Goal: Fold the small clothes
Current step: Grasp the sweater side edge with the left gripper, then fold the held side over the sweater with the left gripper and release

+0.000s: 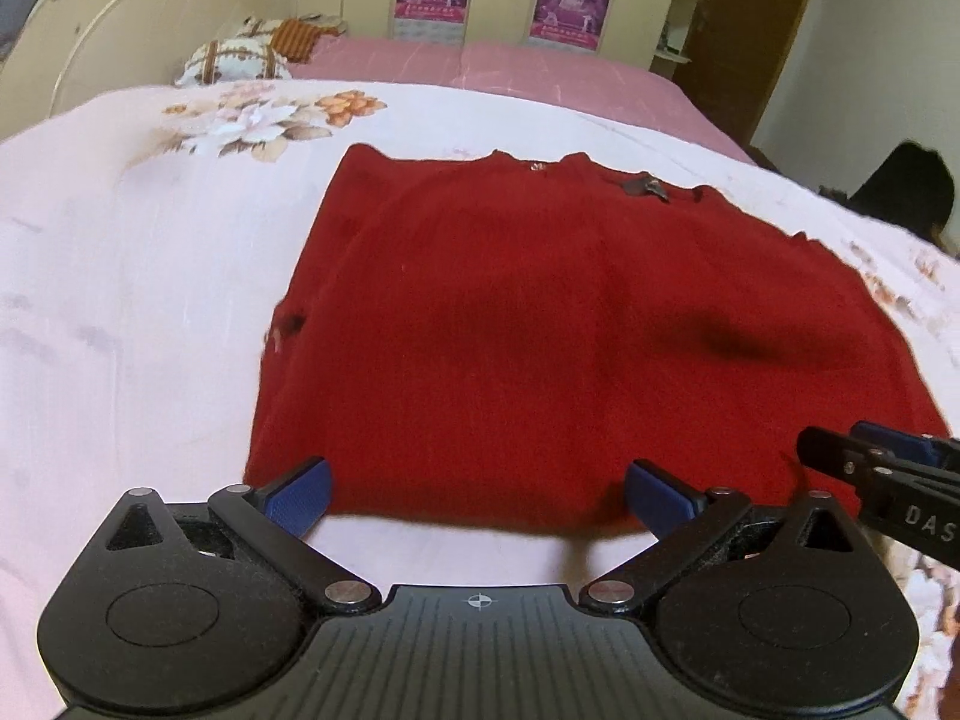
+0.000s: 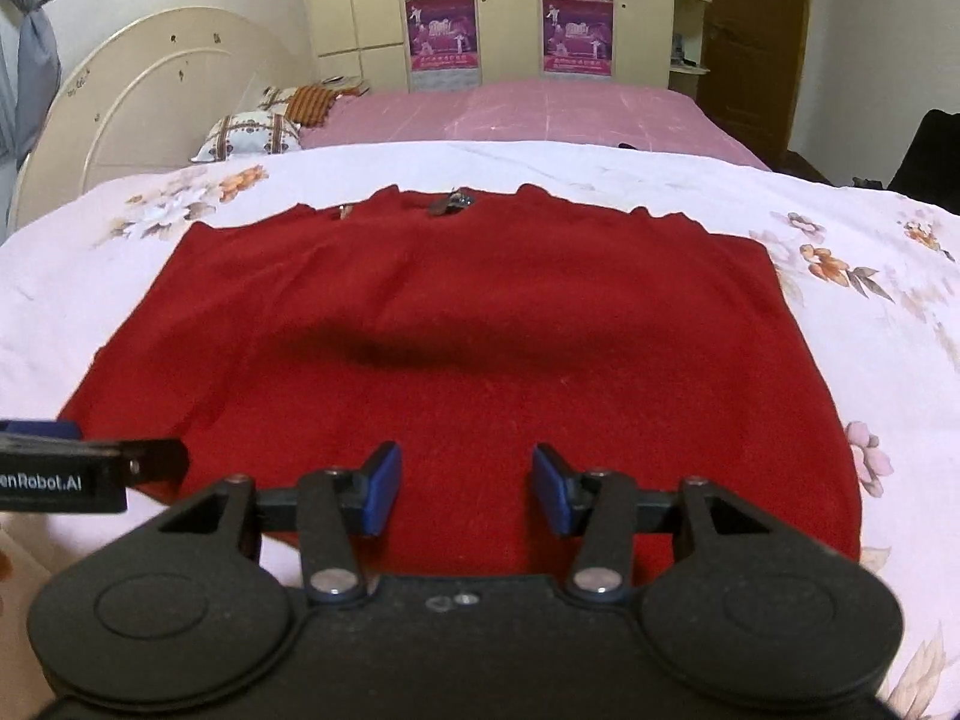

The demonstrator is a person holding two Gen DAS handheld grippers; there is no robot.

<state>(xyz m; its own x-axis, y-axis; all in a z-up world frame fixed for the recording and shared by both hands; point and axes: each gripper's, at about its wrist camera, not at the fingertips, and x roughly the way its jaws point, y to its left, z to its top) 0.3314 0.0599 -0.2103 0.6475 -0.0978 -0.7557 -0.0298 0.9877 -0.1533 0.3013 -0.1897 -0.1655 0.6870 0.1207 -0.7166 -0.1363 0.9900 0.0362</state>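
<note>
A dark red knitted garment (image 1: 540,324) lies spread flat on a pale pink floral bedsheet (image 1: 132,312), with its far edge wavy and a small dark tag near it. My left gripper (image 1: 477,495) is open wide at the garment's near edge, holding nothing. My right gripper (image 2: 465,489) is open over the near part of the garment (image 2: 468,324), holding nothing. Each gripper shows at the side of the other's view: the right one at the left wrist view's right edge (image 1: 870,468), the left one at the right wrist view's left edge (image 2: 90,468).
Pillows (image 2: 252,132) lie by a cream headboard (image 2: 138,90) at the far left. A pink-covered mattress (image 2: 516,111) lies behind the sheet. Cabinets with purple posters (image 2: 444,33) and a brown door (image 2: 750,48) line the far wall.
</note>
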